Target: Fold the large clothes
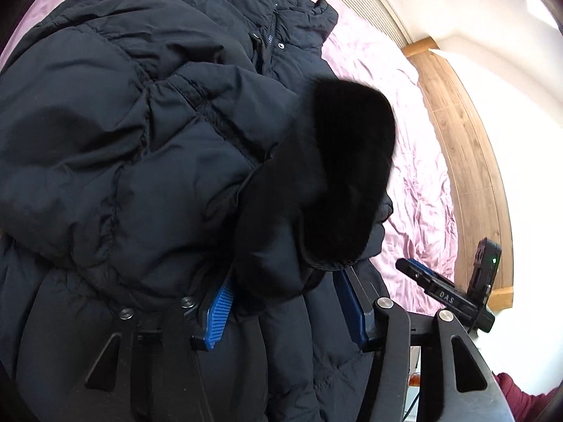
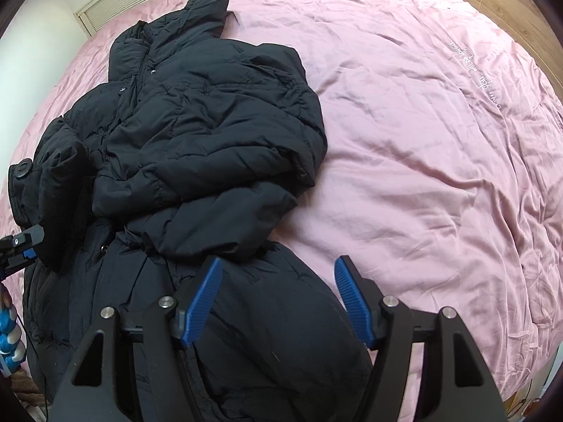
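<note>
A large black puffer coat [image 2: 197,147] lies on a pink bed cover [image 2: 422,140], its sleeves folded in over the body. In the left wrist view the coat [image 1: 105,140] fills the frame. A blurred sleeve end with a dark cuff [image 1: 330,183] lies between the blue pads of my left gripper [image 1: 288,302], whose jaws stand apart; I cannot tell whether they grip it. My right gripper [image 2: 278,295] is open and empty, hovering over the coat's lower part near its right edge. The right gripper also shows in the left wrist view [image 1: 454,292].
The pink cover [image 1: 404,123] spreads bare to the right of the coat. A wooden floor [image 1: 468,161] and a white wall lie beyond the bed. A slatted white panel [image 2: 116,0] stands at the bed's far side. The left gripper's tip [image 2: 24,242] shows at the coat's left edge.
</note>
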A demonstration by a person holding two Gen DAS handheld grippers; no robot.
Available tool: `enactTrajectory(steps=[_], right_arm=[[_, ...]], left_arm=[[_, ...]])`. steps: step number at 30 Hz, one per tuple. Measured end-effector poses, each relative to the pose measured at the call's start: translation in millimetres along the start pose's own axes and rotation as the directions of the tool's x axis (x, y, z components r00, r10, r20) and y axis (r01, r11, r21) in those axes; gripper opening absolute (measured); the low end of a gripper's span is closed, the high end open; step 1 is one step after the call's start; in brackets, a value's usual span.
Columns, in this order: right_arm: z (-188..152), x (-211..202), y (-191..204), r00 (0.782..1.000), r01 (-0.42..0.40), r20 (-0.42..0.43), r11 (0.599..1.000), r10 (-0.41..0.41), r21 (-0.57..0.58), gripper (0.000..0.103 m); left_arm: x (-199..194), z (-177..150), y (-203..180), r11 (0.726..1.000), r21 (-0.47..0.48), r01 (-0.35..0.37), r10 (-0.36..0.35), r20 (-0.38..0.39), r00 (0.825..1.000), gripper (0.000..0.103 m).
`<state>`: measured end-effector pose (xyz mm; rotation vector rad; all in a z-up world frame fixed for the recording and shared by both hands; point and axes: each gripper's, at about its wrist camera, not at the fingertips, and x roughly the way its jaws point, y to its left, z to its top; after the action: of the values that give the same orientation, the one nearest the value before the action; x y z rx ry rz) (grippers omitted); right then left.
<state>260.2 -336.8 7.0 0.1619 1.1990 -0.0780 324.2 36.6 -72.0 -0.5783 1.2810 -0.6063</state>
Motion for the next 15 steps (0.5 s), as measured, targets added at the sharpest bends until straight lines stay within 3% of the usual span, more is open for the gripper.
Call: enactTrajectory(steps=[4, 8, 15], right_arm=[[11, -6, 20, 1.000, -0.012, 0.022, 1.000, 0.012, -0.024, 0.066], [24, -15, 52, 0.998, -0.030, 0.050, 0.997, 0.034, -0.072, 0.066], [45, -39, 139, 0.985, -0.109, 0.110, 0.972, 0.134, -0.210, 0.066]], left_arm=[[-9, -7, 3, 1.000, 0.006, -0.007, 0.007, -0.013, 1.000, 0.059], [-38, -8, 15, 0.995, 0.008, -0.098, 0.098, 0.034, 0.995, 0.065], [-94, 29, 38, 0.959, 0.049, -0.280, 0.269, 0.166, 0.949, 0.069]])
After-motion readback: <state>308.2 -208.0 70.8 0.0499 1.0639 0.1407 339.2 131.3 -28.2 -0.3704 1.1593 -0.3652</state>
